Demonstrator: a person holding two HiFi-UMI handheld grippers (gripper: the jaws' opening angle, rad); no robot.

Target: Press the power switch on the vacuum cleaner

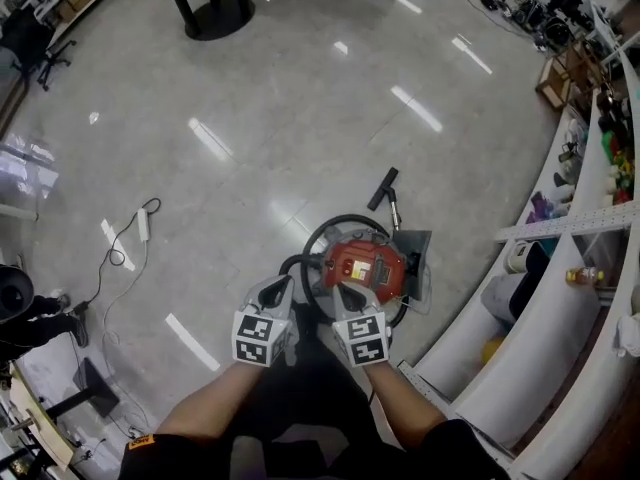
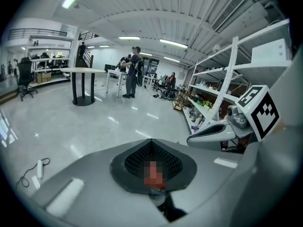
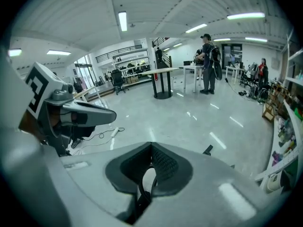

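Both forearms (image 1: 212, 408) reach forward and down from the bottom edge of the head view, holding the left gripper (image 1: 276, 293) and right gripper (image 1: 350, 300) side by side, close but apart, jaws pointing away from the body. The red vacuum (image 1: 365, 266) sits on the floor (image 1: 260, 118) just past the right gripper's jaws, with the left gripper off to the vacuum's left. In its own view the left gripper (image 2: 151, 143) has its jaws closed together on nothing; the right gripper (image 3: 151, 148) is the same, tips meeting with only floor and a dark loop showing through the gap behind them. A black hose (image 1: 330, 230) rings the vacuum and a wand (image 1: 383, 190) lies just beyond it. Shelves (image 1: 520, 368) crowd the vacuum's right side; to its left and beyond it the floor is wide open as far as a cord (image 1: 125, 243) and, well beyond, a table (image 1: 215, 13). The switch is too small to pick out, the right gripper covers the vacuum's near edge, and a red smear in the left gripper's gap is possibly the vacuum.
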